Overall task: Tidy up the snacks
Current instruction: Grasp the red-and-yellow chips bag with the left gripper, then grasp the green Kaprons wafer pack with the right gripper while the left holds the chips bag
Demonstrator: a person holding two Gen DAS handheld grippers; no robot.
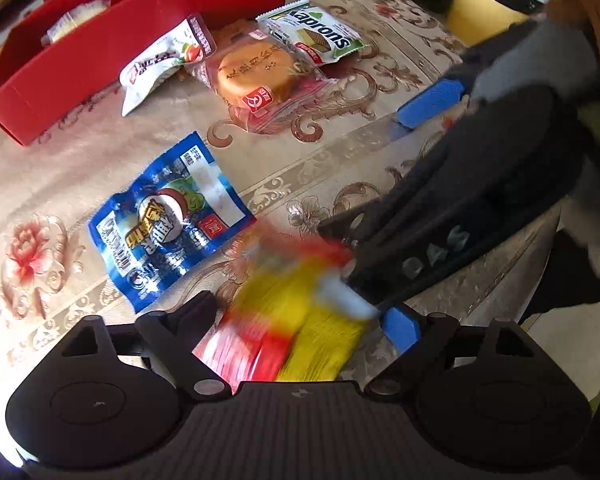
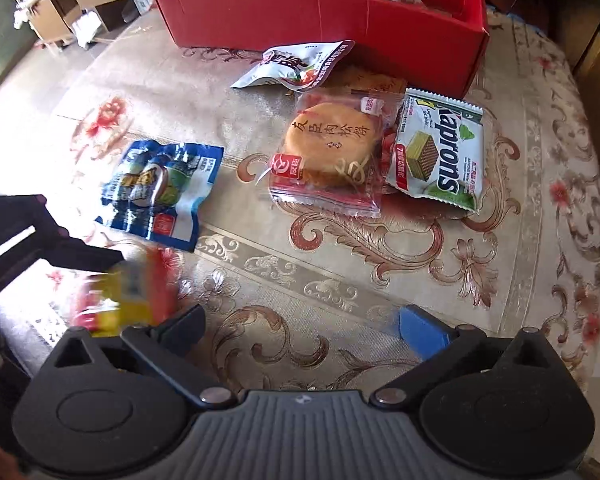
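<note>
A blurred yellow-and-red snack packet point(image 1: 292, 320) lies between the spread fingers of my left gripper point(image 1: 300, 316), and I see no pad pressing on it. In the right wrist view the same packet point(image 2: 132, 296) sits just left of my right gripper point(image 2: 300, 324), which is open with only tablecloth between its fingers. The right gripper point(image 1: 380, 164) reaches in from the right of the left wrist view, close above the packet. On the table beyond lie a blue pouch point(image 2: 160, 192), a round pastry in clear wrap point(image 2: 328, 148), a green wafer pack point(image 2: 440, 152) and a white-and-red pouch point(image 2: 296, 64).
A long red box point(image 2: 320, 20) stands at the far side of the table with a few wrapped snacks inside. A yellow bin point(image 1: 484, 4) with a black liner stands off the table's far right. The floral tablecloth point(image 2: 380, 272) is glossy.
</note>
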